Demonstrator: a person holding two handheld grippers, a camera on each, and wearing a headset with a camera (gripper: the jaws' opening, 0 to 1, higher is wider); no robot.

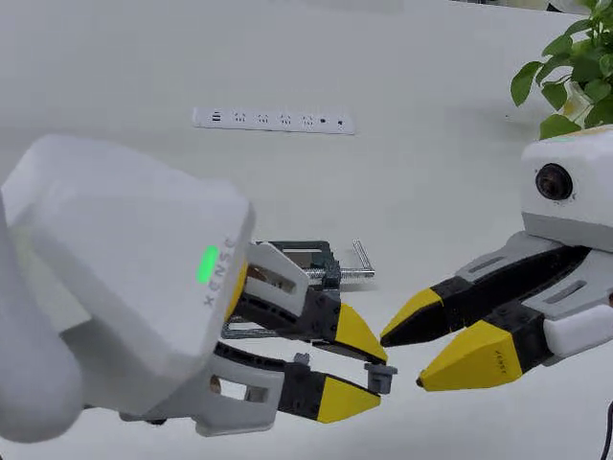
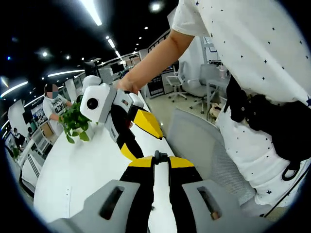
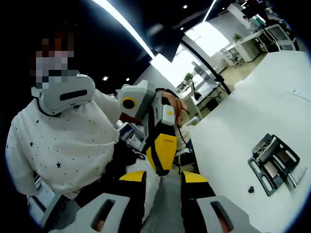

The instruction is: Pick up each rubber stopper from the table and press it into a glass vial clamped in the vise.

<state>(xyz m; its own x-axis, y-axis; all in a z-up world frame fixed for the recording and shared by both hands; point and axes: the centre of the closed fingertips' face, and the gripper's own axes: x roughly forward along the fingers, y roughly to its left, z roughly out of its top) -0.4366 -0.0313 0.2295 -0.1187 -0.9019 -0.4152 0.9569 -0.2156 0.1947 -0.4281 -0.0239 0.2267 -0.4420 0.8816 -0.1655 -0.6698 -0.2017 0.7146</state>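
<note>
Toward seven o'clock in the head view, the left gripper (image 1: 376,378) is clenching a small dark rubber stopper (image 1: 381,374) between its yellow tips, above the white table (image 1: 450,192). The pick-up seems done, and the carry to the vise (image 1: 308,256) is probably the step in hand. The vise is sitting just behind that gripper, toward twelve o'clock of it; whether a glass vial is standing in it cannot be told. The right gripper (image 1: 402,361) is pointing in from three o'clock, jaws parted and carrying nothing, its tips crowding the stopper, so it may need to give way. A power strip (image 1: 273,120) is lying at twelve o'clock and a plant (image 1: 573,67) is showing at two. In the left gripper view, the stopper is sitting pinched at centre, with the right gripper looming at eleven o'clock of it. In the right gripper view, its own jaws are standing apart at six o'clock, the vise is lying at four o'clock, and a second stopper (image 3: 251,189) is resting loose just beside it, waiting its turn.
</note>
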